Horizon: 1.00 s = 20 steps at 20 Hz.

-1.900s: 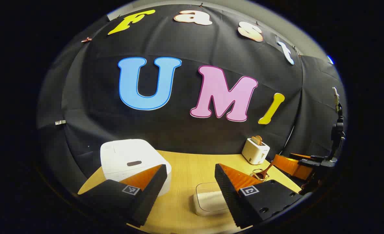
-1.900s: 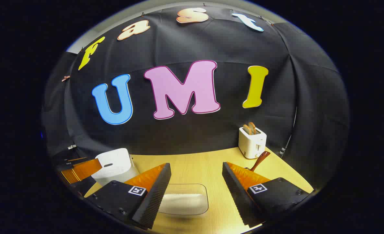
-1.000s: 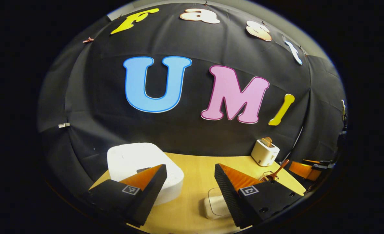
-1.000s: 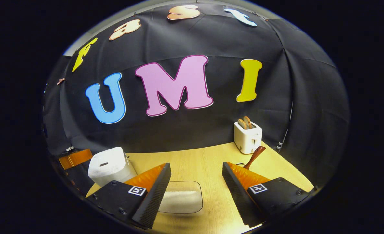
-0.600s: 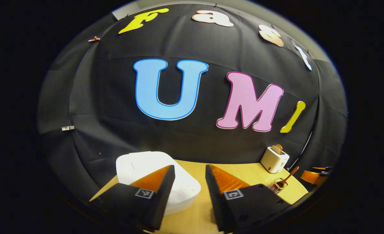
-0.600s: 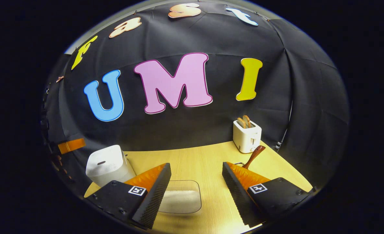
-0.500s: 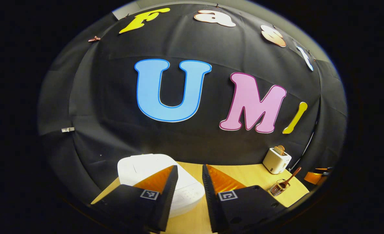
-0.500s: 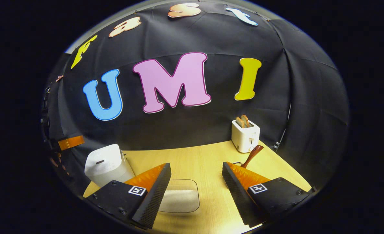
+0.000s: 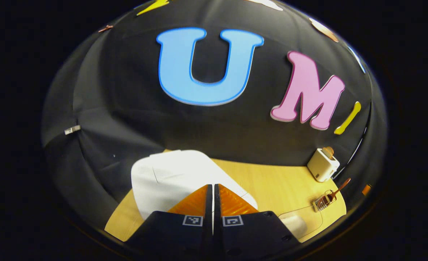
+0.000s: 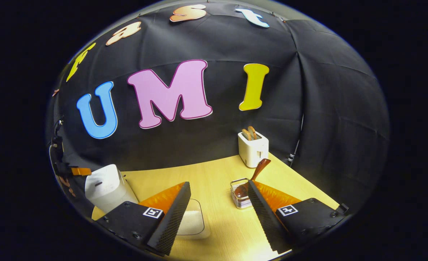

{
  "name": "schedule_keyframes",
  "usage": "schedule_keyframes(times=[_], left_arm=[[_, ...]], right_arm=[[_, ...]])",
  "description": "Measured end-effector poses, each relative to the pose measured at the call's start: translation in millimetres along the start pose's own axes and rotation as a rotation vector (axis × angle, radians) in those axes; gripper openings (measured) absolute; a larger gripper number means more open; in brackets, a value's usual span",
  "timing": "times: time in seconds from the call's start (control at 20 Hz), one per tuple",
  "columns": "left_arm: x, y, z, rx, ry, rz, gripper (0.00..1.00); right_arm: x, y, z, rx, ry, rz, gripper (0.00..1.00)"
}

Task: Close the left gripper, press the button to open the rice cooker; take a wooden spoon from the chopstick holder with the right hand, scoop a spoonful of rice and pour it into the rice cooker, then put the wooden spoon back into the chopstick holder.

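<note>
In the left gripper view my left gripper (image 9: pixel 212 186) is shut, fingers pressed together with nothing between them, just above the front of the white rice cooker (image 9: pixel 174 175), whose lid is down. Its button is hidden behind the fingers. In the right gripper view my right gripper (image 10: pixel 219 188) is open over the table. The wire chopstick holder (image 10: pixel 240 198) stands just left of its right finger, with the wooden spoon (image 10: pixel 254 174) leaning out of it. A clear box of rice (image 10: pixel 191 220) lies by its left finger. The rice cooker (image 10: pixel 103 186) and the left gripper (image 10: pixel 77 171) show at far left.
A white toaster (image 10: pixel 253 148) with bread slices stands at the back of the wooden table (image 10: pixel 206 174), against the black wall. In the left gripper view the toaster (image 9: pixel 322 165), the chopstick holder (image 9: pixel 322 201) and the rice box (image 9: pixel 296 224) sit to the right.
My left gripper has gone from open to shut and moved in over the rice cooker. My right gripper has swung right, bringing the chopstick holder and spoon beside its right finger.
</note>
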State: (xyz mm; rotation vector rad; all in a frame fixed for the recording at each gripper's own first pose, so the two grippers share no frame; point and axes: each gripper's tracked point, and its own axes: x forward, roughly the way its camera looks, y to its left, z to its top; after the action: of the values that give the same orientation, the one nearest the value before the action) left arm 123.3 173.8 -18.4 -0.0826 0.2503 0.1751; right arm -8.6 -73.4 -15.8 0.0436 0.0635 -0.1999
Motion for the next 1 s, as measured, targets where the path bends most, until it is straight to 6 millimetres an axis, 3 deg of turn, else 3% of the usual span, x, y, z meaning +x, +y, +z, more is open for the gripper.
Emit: schedule_keyframes(times=[0.3, 0.7, 0.9, 1.0], left_arm=[[26.2, 6.7, -25.9, 0.006, 0.102, 0.016, 0.05], [31.8, 11.7, -41.6, -0.016, 0.129, 0.017, 0.06], [27.6, 11.3, -33.0, 0.021, 0.116, 0.013, 0.06], [16.3, 8.4, -13.5, 0.079, 0.026, 0.012, 0.06]], right_arm=[[-9.1, -12.0, -5.1, -0.001, 0.007, -0.043, 0.98], [-16.3, -13.2, -13.3, 0.023, 0.028, -0.066, 0.98], [-21.6, -4.8, -16.0, 0.021, 0.029, -0.062, 0.98], [-25.9, 1.4, -17.1, 0.014, 0.025, -0.061, 0.98]])
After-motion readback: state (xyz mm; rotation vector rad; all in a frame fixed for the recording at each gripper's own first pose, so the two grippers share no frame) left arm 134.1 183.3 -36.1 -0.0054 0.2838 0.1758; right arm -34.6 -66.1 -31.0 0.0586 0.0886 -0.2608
